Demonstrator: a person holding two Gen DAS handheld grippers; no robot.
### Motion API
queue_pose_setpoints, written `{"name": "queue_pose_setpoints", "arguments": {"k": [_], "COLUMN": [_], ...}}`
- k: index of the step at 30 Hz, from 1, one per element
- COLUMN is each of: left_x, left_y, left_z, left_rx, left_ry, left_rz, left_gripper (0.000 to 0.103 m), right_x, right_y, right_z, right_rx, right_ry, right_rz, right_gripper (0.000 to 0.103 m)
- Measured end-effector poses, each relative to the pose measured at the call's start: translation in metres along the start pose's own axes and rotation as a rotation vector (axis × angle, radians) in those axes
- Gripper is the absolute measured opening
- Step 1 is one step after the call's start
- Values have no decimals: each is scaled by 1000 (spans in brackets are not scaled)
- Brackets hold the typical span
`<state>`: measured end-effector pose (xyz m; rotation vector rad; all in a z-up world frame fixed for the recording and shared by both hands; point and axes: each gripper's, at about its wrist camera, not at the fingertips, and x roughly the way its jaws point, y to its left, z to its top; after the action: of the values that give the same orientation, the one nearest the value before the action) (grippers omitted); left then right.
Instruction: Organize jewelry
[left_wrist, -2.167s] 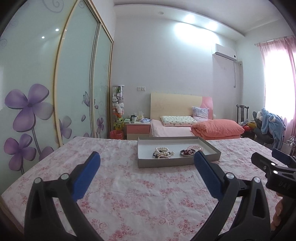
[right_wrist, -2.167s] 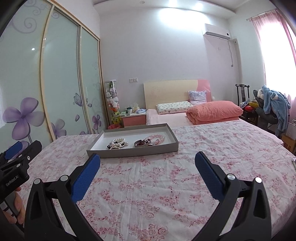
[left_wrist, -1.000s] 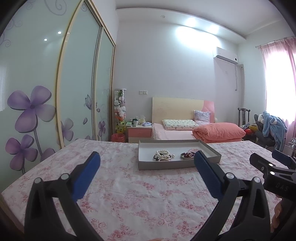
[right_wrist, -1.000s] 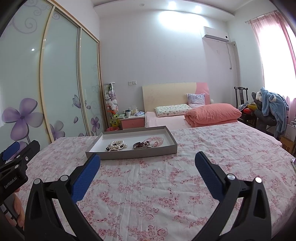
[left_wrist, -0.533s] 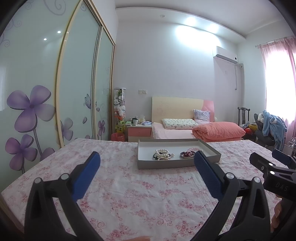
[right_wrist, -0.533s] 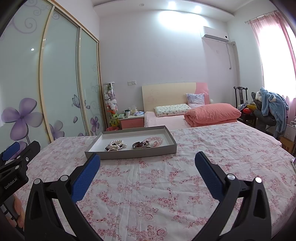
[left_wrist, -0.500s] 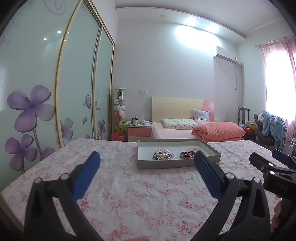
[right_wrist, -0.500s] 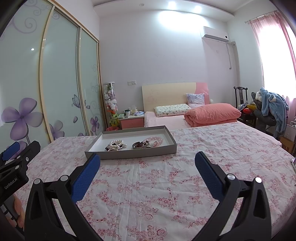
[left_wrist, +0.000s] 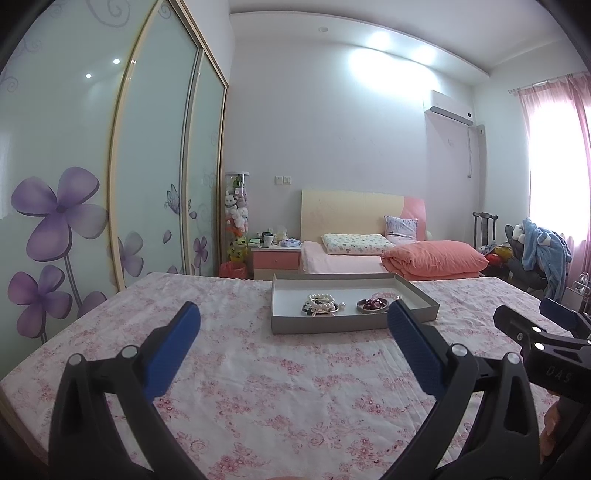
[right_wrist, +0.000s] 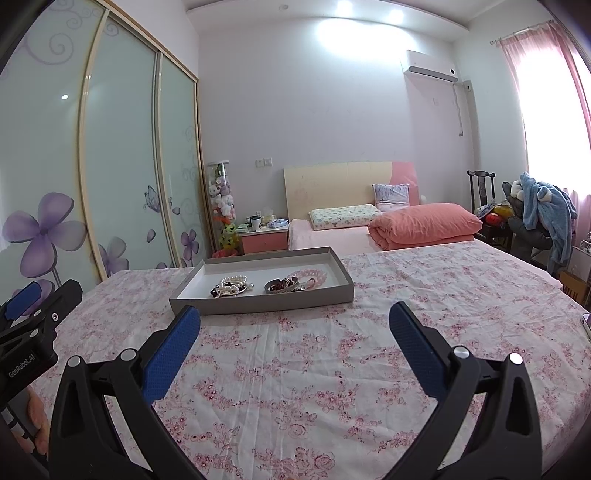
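A shallow grey tray lies on the floral bedspread ahead of both grippers. Inside lie a white pearl bracelet pile, a dark red beaded piece and a pink chunky bracelet. My left gripper is open and empty, held above the bedspread short of the tray. My right gripper is open and empty, also short of the tray. Each gripper shows at the edge of the other's view, the right one and the left one.
The pink floral bedspread spreads wide around the tray. Sliding wardrobe doors with purple flowers run along the left. A second bed with an orange quilt, a nightstand and a chair with blue clothes stand behind.
Both cameras have tilted and shifted slightly, so the tray sits a little differently in view. Both grippers stay open and empty.
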<state>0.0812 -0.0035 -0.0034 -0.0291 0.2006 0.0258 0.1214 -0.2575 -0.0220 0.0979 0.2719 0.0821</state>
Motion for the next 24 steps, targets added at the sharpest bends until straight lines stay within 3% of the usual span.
{"name": "queue_pose_setpoints", "arguments": {"k": [24], "left_x": [1], "left_y": [-1], "left_z": [-4], "left_rx": [-3], "left_ry": [13], "left_rz": [-8], "left_gripper": [99], "right_x": [2], "right_y": [0], "right_z": [-3], "right_rx": [-1], "right_ry": [5], "right_rz": [2], "right_gripper": [101]}}
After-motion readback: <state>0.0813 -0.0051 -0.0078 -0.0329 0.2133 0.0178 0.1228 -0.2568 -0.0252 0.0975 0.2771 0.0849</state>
